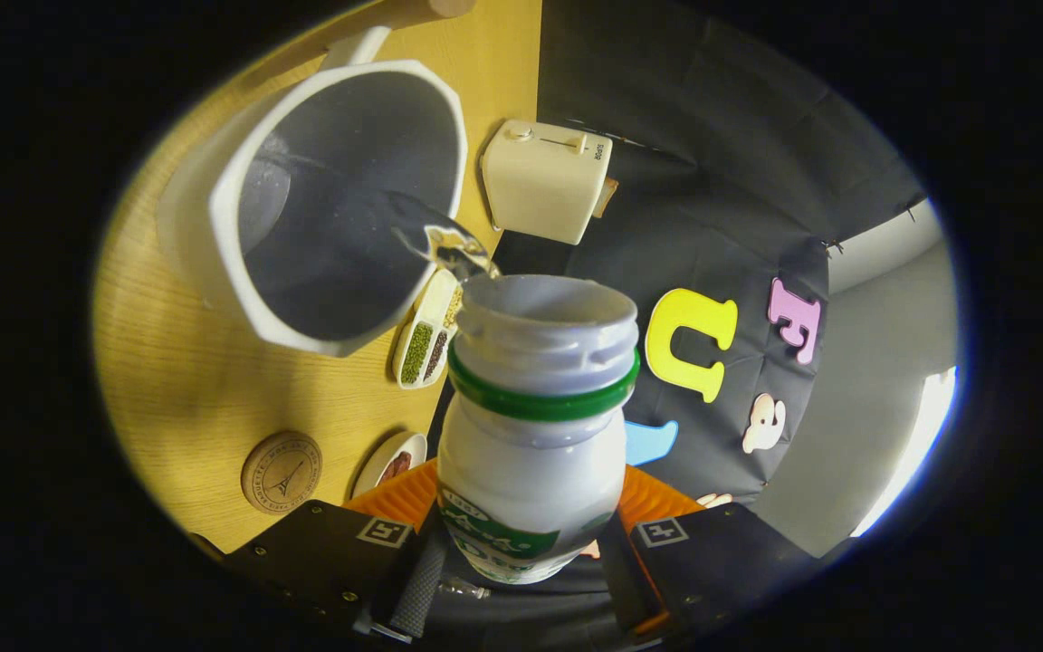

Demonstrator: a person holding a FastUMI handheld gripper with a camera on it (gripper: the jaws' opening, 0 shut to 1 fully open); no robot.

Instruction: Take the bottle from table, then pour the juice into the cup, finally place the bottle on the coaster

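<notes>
A: Step now? Pouring. Tongs [521, 552] pinching bottle [535, 426] low on body, one finger each side, label facing cam.

B: Bottle where? Held tipped over table [168, 389], open mouth at cup [340, 204] rim. Thin stream running from lip into cup, looks like.

A: Tips for doing it well? Keep mouth over cup opening, not past rim. Tilt slow — wide neck, prob gushes if rushed. Hold pinch firm; smooth plastic, could slip or twist betw fingers.

B: Materials? Bottle: white glossy plastic, threaded neck, green ring under thread, green print label. Cap off.

A: Cup? White, faceted rim, roughly octagonal, handle on far side, dark-looking inside. Hard, prob ceramic or plastic; can't tell which.

B: Coaster [282, 473]? Round, wood-look, engraved pattern, flat on table nr its near edge, well apart from cup. Free for bottle after.

A: Table? Light wood grain, smooth. Small white dish w/ seeds [426, 340] just beside cup, at table edge — mind drips. Cream boxy toaster [544, 181] beyond.
</notes>
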